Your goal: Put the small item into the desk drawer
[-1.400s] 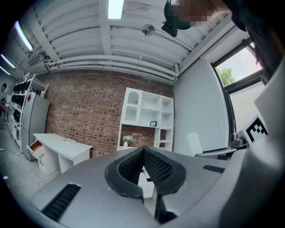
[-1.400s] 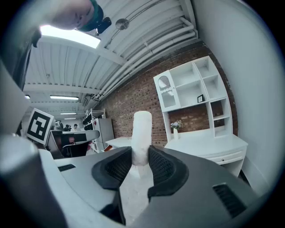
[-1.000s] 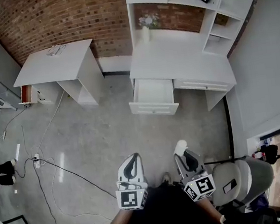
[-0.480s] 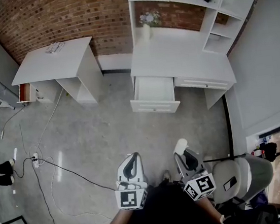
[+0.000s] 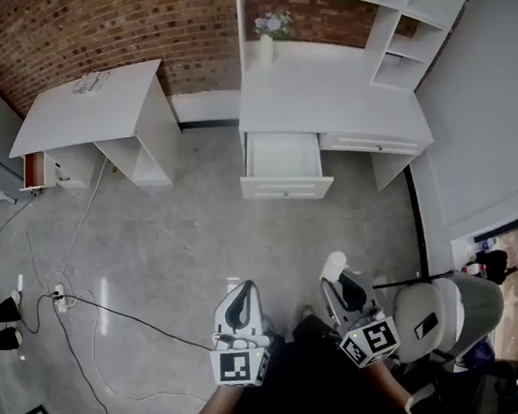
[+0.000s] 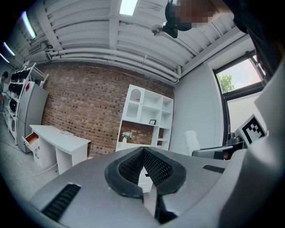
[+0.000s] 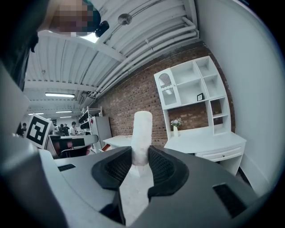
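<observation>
In the head view, two grippers are hovering at the bottom centre, the left gripper (image 5: pixel 244 293) and the right gripper (image 5: pixel 337 278), which is carrying one small white item (image 5: pixel 332 265). Two white desks are standing along the top, and the right-hand desk (image 5: pixel 320 98) is showing one open drawer (image 5: pixel 282 162). In the left gripper view its two jaws are meeting at the tips around nothing, while in the right gripper view both jaws are clamping the item upright at frame centre.

The red brick wall (image 5: pixel 94 29) is rough and matt. The grey concrete floor (image 5: pixel 196 229) is smooth and faintly glossy. The white painted desk (image 5: pixel 320 98) is smooth. The small white cylinder (image 7: pixel 142 129) looks fuzzy.
</observation>
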### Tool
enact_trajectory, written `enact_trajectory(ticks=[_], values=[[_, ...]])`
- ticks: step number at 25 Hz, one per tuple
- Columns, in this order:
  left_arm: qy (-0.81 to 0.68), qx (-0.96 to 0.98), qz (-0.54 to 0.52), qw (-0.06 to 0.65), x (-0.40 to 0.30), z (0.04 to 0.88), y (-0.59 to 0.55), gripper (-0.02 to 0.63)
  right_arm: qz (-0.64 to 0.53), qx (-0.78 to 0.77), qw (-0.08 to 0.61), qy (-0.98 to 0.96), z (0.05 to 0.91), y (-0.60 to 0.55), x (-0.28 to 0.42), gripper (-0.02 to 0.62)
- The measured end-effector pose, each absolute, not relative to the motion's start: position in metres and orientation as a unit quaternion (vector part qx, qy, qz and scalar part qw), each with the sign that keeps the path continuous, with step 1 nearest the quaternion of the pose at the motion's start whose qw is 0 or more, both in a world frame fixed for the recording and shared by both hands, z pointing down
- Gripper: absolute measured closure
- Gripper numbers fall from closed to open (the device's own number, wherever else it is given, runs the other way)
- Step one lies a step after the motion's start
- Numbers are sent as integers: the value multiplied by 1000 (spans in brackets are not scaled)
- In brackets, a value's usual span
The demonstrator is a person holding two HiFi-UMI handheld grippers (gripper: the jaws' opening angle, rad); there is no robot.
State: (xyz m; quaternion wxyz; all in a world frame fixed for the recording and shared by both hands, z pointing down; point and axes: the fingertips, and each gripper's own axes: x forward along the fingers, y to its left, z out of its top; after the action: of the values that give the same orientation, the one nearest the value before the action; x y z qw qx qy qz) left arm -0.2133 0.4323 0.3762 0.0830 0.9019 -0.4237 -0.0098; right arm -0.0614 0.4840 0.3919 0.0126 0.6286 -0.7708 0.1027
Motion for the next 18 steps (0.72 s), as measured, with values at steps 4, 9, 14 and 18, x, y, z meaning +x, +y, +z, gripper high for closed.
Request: enact_trajectory(ticks=[4,9,14,18], values=[[-416,905,-2,86,-214,387,425,583,101,632,14,-769,395,477,-66,460],[-420,903,4,92,-202,393,405,583,109,625,10,-773,404,455,-55,460],[-434,896,12,87,-181,393,371,583,108,611,7,-784,408,414,-30,460],[-453,888,20,81,-155,388,340,583,107,598,0,-794,407,378,0,460]])
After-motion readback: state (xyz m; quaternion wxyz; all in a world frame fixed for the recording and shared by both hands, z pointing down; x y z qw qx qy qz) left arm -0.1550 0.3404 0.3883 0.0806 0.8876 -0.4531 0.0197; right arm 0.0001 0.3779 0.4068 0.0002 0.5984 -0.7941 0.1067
